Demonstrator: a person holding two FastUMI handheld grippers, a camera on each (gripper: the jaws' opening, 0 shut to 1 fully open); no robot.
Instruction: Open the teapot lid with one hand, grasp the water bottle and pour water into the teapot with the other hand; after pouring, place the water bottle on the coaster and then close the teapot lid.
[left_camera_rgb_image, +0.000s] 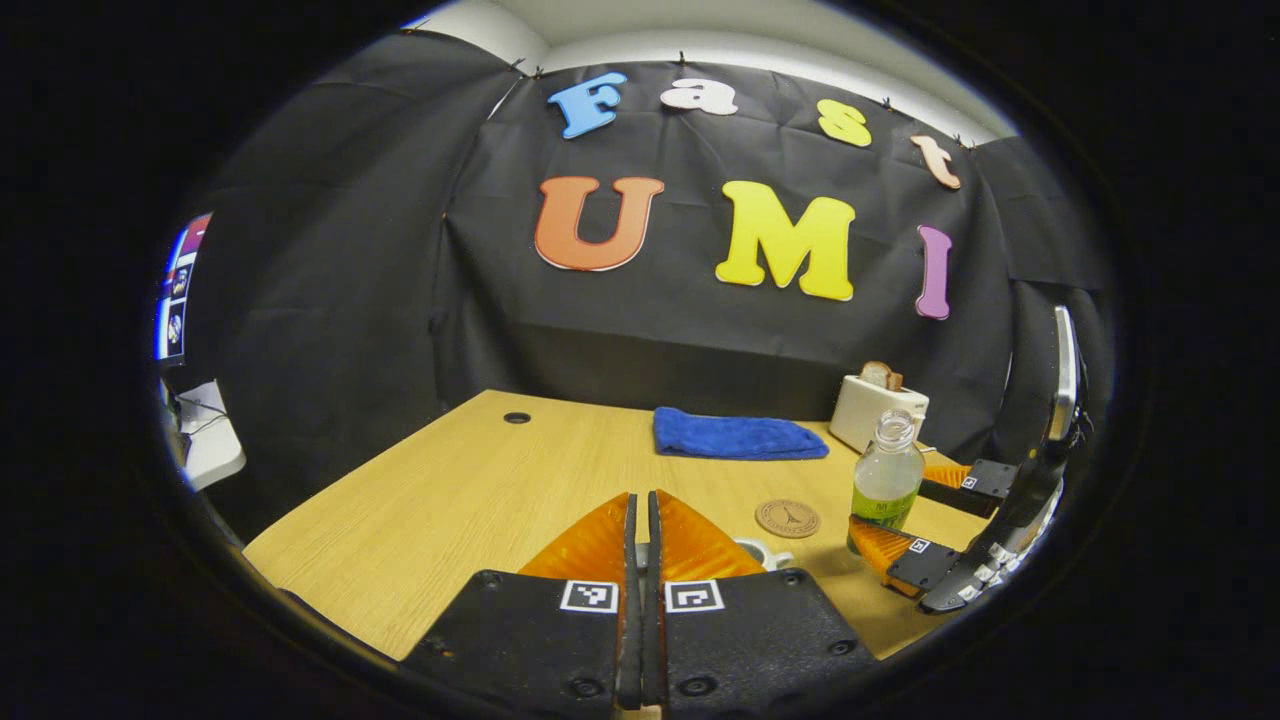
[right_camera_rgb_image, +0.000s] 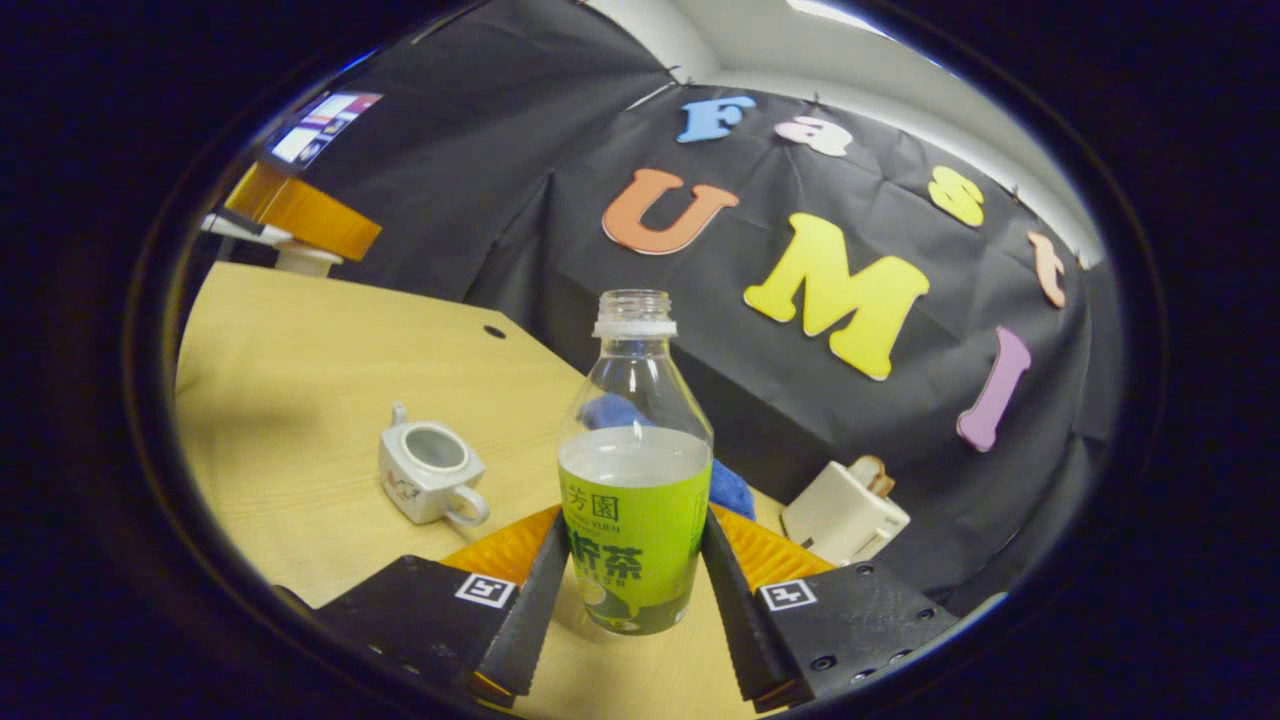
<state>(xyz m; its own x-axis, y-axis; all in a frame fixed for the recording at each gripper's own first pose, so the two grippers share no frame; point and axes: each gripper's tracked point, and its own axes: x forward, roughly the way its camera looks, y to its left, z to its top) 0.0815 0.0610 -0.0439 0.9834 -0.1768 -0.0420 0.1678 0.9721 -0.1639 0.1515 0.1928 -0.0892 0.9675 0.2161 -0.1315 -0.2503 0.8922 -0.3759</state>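
The clear water bottle (right_camera_rgb_image: 635, 520) with a green label stands uncapped on the table, partly filled. My right gripper (right_camera_rgb_image: 635, 528) is shut on it at the label, one finger on each side. In the left gripper view the same bottle (left_camera_rgb_image: 886, 478) sits between the right gripper's fingers (left_camera_rgb_image: 880, 545). The white teapot (right_camera_rgb_image: 430, 472) stands open to the bottle's left, with no lid on it. My left gripper (left_camera_rgb_image: 642, 500) has its fingers pressed together; a white lid (right_camera_rgb_image: 305, 262) hangs under it in the right gripper view. The round coaster (left_camera_rgb_image: 787, 518) lies just left of the bottle.
A folded blue towel (left_camera_rgb_image: 738, 437) lies at the back of the wooden table (left_camera_rgb_image: 450, 480). A white toaster (left_camera_rgb_image: 878, 408) with a slice of bread stands at the back right. A small hole (left_camera_rgb_image: 517, 417) marks the tabletop's far left.
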